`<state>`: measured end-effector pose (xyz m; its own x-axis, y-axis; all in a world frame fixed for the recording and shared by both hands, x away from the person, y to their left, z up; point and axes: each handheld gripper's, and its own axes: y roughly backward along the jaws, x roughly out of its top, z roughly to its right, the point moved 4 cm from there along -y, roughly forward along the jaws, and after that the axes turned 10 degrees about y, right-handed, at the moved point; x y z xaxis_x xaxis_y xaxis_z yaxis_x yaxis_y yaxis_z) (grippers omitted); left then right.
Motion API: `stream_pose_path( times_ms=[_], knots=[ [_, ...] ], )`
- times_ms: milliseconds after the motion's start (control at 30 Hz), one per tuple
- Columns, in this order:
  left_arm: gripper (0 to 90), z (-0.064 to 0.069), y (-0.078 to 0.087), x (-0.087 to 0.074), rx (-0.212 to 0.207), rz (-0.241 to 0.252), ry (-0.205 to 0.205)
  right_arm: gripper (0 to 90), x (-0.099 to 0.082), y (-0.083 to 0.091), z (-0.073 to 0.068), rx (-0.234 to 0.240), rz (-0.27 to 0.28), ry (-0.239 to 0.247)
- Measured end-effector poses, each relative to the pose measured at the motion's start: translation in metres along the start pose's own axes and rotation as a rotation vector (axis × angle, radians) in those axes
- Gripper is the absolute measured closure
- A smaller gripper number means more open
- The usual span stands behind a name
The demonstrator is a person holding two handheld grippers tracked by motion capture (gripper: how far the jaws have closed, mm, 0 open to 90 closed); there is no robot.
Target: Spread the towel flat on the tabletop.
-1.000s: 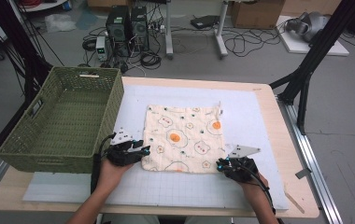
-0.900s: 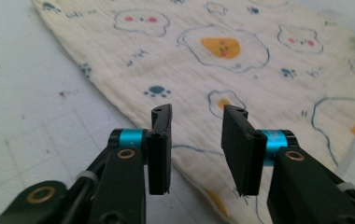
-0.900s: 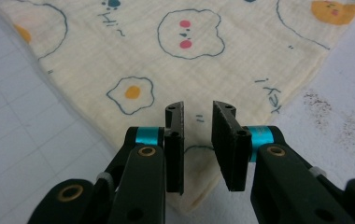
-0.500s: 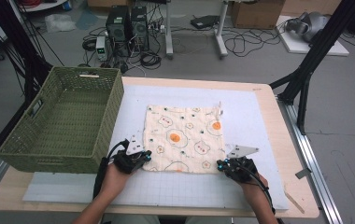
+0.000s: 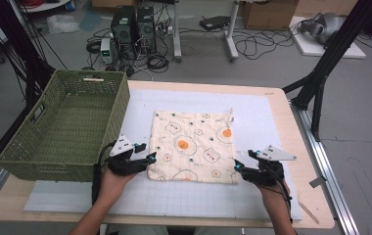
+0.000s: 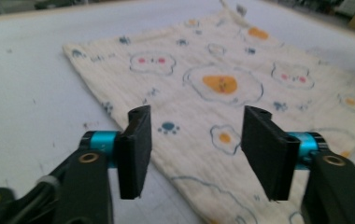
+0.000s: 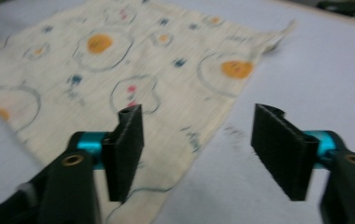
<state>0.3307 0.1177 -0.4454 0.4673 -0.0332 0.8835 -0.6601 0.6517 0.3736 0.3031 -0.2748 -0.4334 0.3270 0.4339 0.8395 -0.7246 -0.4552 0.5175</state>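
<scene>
Cloth (image 5: 192, 146) printed with fried eggs lies spread flat near the middle of the worktop (image 5: 272, 105), its edges roughly square to the white mat under it, a small loop tag at the corner toward 1 o'clock. No fold is in it yet, and it lies smooth apart from a slight ripple along the near edge, so the spreading part looks done; any folding, or a move into the green basket (image 5: 64, 127) at 9 o'clock, is still to come, as I judge it.

At the cloth's 7 o'clock corner sits the left gripper (image 5: 147, 159). Its jaws have just been opening and stand well apart, with the corner below and ahead of them and nothing pinched, as the left gripper view shows (image 6: 196, 149). At the 5 o'clock corner sits the right gripper (image 5: 239, 167), its jaws likewise just opened and empty, the cloth's edge running between them on the mat in the right gripper view (image 7: 208, 149).
</scene>
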Motion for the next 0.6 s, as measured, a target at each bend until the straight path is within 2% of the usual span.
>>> stream_pose_path(
  times_ms=[67, 133, 233, 367, 600],
  knots=[
    [36.8, -0.001, 0.003, 0.005, -0.021, 0.041, 0.03, 24.6, 0.003, 0.007, 0.007, -0.049, 0.028, -0.022],
    [30.2, -0.003, 0.003, 0.007, -0.03, 0.056, 0.06, 19.6, 0.002, 0.013, 0.014, -0.096, 0.039, -0.023],
    [19.4, -0.004, 0.002, 0.008, -0.006, 0.065, 0.053, 13.5, 0.001, 0.018, 0.022, -0.12, 0.045, -0.045],
    [19.4, -0.003, 0.003, 0.009, -0.025, 0.072, 0.042, 12.1, -0.002, 0.019, 0.028, -0.127, 0.039, -0.076],
    [21.2, -0.004, 0.005, 0.007, -0.011, 0.063, 0.035, 11.9, -0.004, 0.016, 0.028, -0.122, 0.022, -0.066]
  ],
)
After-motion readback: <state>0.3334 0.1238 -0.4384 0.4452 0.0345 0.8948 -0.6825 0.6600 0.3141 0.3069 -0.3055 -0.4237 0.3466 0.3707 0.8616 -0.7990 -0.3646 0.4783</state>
